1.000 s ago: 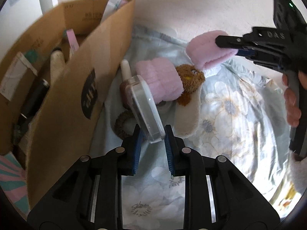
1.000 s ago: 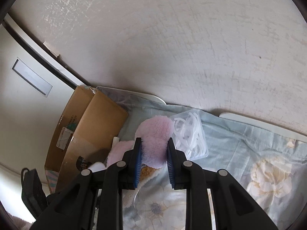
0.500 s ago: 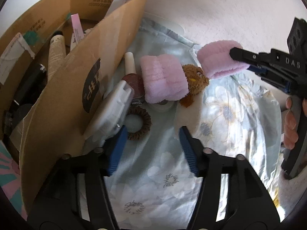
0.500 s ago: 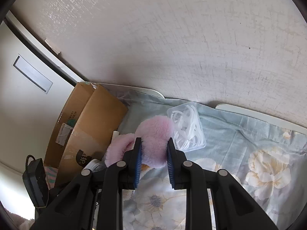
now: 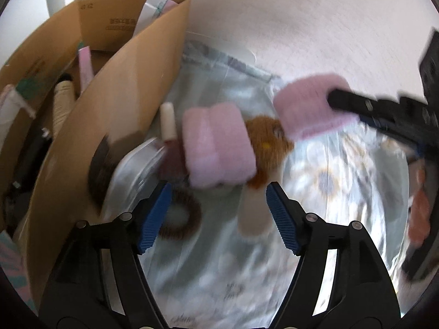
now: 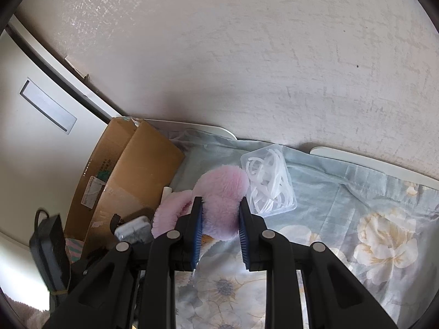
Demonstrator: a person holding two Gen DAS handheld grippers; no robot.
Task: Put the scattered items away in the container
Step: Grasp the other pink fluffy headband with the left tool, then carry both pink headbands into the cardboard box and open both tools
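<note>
My right gripper point(image 6: 221, 227) is shut on a fluffy pink band point(image 6: 222, 200), held above the floral sheet; it also shows in the left wrist view point(image 5: 310, 107). My left gripper point(image 5: 218, 219) is open and empty, just in front of a second pink band point(image 5: 216, 145), a brown plush toy point(image 5: 267, 142), a brown hair tie point(image 5: 181, 216) and a clear case point(image 5: 134, 175) that leans on the cardboard box point(image 5: 118, 115). The box point(image 6: 142, 170) stands at the left and holds several items.
A white-capped tube point(image 5: 168, 122) lies beside the box wall. A clear box of white rings point(image 6: 270, 181) lies on the sheet point(image 6: 356, 219) near the wall. A black device point(image 6: 49, 249) sits left of the box.
My left gripper opened and let go of the clear case, which now leans on the box. It then moved closer to the pile. My right gripper carried its pink band slightly nearer the box.
</note>
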